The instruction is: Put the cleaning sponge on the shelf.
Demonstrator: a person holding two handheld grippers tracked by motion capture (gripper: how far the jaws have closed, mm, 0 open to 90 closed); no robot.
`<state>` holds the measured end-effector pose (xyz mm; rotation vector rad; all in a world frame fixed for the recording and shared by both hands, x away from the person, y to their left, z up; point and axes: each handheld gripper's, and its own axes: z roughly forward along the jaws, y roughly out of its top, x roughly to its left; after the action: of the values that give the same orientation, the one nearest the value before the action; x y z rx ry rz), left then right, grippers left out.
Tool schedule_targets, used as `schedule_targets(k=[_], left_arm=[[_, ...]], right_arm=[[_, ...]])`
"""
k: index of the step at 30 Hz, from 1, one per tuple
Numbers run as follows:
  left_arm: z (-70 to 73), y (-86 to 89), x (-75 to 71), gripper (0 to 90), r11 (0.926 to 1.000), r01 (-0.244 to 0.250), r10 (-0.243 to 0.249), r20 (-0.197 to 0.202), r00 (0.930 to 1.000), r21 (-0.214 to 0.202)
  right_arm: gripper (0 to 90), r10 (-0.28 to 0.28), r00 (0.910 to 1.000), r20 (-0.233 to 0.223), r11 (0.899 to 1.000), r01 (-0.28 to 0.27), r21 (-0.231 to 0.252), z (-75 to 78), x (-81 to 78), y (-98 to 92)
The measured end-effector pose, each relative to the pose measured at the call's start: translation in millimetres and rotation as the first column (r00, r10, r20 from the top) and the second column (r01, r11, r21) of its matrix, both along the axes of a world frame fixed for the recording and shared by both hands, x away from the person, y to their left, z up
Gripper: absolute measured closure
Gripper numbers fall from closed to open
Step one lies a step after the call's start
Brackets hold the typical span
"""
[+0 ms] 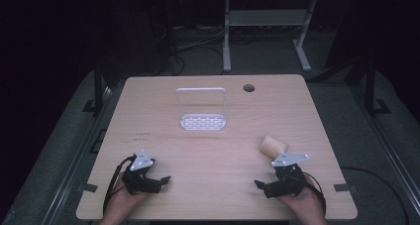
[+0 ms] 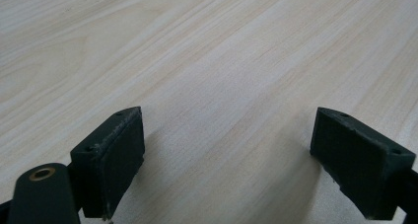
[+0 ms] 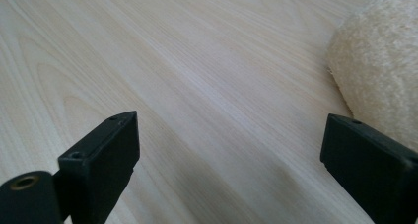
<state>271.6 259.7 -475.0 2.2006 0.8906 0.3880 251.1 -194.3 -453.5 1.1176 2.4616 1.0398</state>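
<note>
Pale, fuzzy rolled cloth [image 1: 273,145] lies beside the wide-open, empty right claw [image 1: 262,186].

Wood table [image 1: 208,150]; white rack [image 1: 202,111] mid-back; tan roll [image 1: 273,145] right.

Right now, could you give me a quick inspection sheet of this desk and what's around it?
Surface: pale wooden table, with a round hole near its far edge.
Job's things: a fuzzy beige roll lies just ahead of the right gripper; it also shows at the right edge of the right gripper view.
Clutter: a white wire rack stands toward the far middle.
Grippers: left gripper and right gripper both open, low at the near edge, holding nothing.
Cables: a black cable loops from the left gripper; more run on the floor behind.
Surroundings: dark room, grey floor, a white table frame behind.
</note>
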Motion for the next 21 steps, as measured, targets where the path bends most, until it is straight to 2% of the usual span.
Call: schedule_targets(k=[21], left_arm=[[-0.1, 0.1, -0.2, 12.5, 1.0000, 0.000, 0.000, 0.000, 1.0000, -0.001]], right_arm=[[8.1, -0.043, 0.9991, 0.004, 0.999, 0.043, -0.005, 4.8, 0.2, -19.7]])
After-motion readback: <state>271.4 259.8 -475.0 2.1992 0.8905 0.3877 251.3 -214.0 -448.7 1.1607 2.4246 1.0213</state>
